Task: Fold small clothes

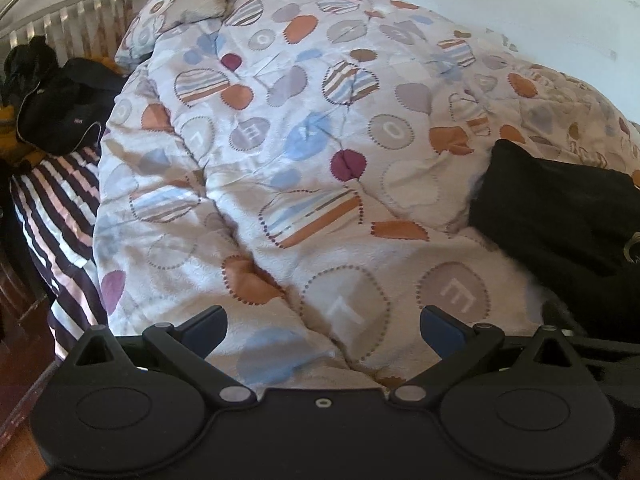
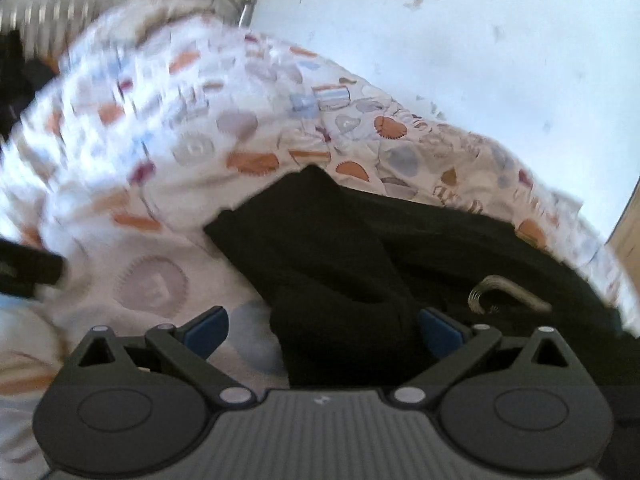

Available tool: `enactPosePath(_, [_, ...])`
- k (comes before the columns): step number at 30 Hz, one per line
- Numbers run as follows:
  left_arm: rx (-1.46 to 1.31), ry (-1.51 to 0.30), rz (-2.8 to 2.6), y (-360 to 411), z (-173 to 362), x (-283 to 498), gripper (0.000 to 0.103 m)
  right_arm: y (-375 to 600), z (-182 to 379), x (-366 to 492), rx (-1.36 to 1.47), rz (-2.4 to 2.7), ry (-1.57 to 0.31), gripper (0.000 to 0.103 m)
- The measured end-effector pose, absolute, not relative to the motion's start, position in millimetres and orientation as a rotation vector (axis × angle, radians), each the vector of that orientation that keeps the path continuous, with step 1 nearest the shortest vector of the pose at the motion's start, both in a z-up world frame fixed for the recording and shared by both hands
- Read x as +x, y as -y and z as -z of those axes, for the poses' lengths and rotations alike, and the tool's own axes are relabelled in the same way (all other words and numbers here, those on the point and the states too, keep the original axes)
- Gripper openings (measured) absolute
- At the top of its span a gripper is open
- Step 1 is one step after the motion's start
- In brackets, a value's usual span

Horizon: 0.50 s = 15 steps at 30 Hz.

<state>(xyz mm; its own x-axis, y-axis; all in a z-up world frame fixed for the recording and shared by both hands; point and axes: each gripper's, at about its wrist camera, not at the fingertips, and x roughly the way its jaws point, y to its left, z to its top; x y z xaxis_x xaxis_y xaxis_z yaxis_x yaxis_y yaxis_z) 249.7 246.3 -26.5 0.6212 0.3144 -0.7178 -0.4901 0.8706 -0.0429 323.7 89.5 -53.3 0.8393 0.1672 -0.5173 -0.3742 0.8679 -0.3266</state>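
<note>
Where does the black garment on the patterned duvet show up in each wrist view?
Left wrist view: black garment at the right edge, lying on the patterned duvet.
Right wrist view: centre and lower right, reaching down between the right gripper's open fingers.
Shared landmark: the metal headboard, top left in both.

Both wrist views look down close over the quilt [image 1: 320, 160], sharing the black garment [image 2: 340, 248].

Ahead of my fingers I note a bed under a patterned quilt [image 1: 312, 168], a metal headboard [image 1: 80, 4] beyond to the left, a scuffed white wall [image 2: 460, 48] behind, daylight throughout.
</note>
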Motion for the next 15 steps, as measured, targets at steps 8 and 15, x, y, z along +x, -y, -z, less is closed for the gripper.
enactPosePath(8, [-0.248,-0.777,-0.463,-245,32,248,0.102,-34,38,321,-0.259,-0.204,-0.471,0.067])
enactPosePath(15, [-0.243,-0.765,-0.451,-239,33,245,0.102,49,17,292,0.043,-0.233,-0.497,0.049])
